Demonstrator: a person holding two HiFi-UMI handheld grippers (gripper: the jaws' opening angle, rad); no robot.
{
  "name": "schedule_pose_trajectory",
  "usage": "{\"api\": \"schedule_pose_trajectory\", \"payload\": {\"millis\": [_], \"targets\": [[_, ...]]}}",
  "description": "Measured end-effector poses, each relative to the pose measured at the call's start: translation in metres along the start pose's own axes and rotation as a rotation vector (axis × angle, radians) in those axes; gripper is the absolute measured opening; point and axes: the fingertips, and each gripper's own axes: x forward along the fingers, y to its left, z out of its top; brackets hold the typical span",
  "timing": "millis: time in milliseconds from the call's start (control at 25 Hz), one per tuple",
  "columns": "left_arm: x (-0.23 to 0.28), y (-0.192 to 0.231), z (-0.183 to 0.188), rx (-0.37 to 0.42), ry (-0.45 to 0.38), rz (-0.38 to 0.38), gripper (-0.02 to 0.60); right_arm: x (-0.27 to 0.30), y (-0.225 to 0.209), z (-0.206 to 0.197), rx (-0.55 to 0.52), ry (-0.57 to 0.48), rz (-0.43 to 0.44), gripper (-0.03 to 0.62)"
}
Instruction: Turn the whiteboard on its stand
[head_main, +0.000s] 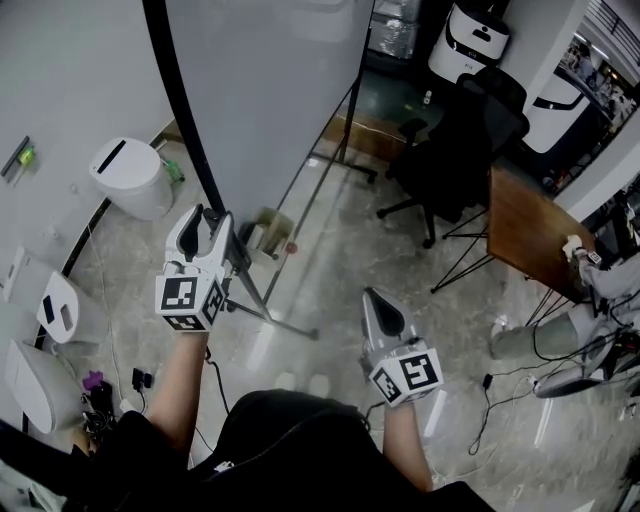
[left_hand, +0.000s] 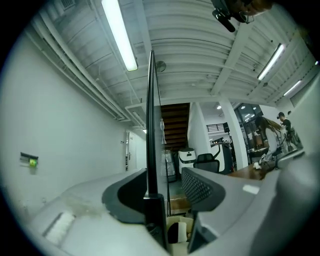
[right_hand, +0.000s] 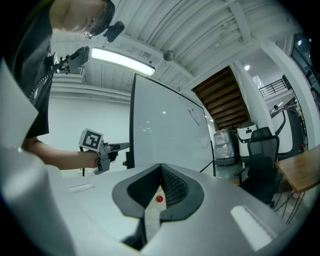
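Note:
The whiteboard (head_main: 270, 90) stands upright on its wheeled metal stand (head_main: 277, 318), its black-framed left edge toward me. My left gripper (head_main: 212, 216) is raised at that edge. In the left gripper view the board's thin edge (left_hand: 150, 125) runs straight up between the jaws of the left gripper (left_hand: 164, 172); the left pad lies close against it and a gap shows before the right pad. My right gripper (head_main: 376, 296) hangs lower and to the right, away from the board, tips together and empty. The right gripper view looks past the right gripper (right_hand: 161, 167) to the board's face (right_hand: 165, 125) and the left gripper (right_hand: 126, 146).
A white bin (head_main: 130, 178) stands left of the board by the wall, with white devices (head_main: 60, 310) nearer me. A black office chair (head_main: 450, 150) and a wooden table (head_main: 525, 230) stand to the right. Cables (head_main: 490, 400) lie on the marble floor.

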Motion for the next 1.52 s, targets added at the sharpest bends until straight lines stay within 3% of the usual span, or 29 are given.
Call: {"api": "schedule_pose_trajectory", "payload": {"millis": [320, 960, 1240, 1520], "targets": [[0.006, -0.05, 0.022, -0.01, -0.041, -0.112, 0.123, -0.006, -0.009, 0.01, -0.005, -0.015, -0.019, 0.006], [0.023, -0.161, -0.011, -0.112, 0.011, -0.338, 0.005, -0.001, -0.018, 0.021, -0.062, -0.022, -0.056, 0.006], [0.02, -0.182, -0.036, -0.162, 0.066, -0.383, 0.004, 0.002, -0.016, 0.015, -0.064, -0.002, -0.067, 0.006], [0.013, -0.19, -0.055, -0.165, 0.092, -0.412, 0.003, 0.003, -0.019, 0.012, -0.072, 0.017, -0.07, 0.006]]}}
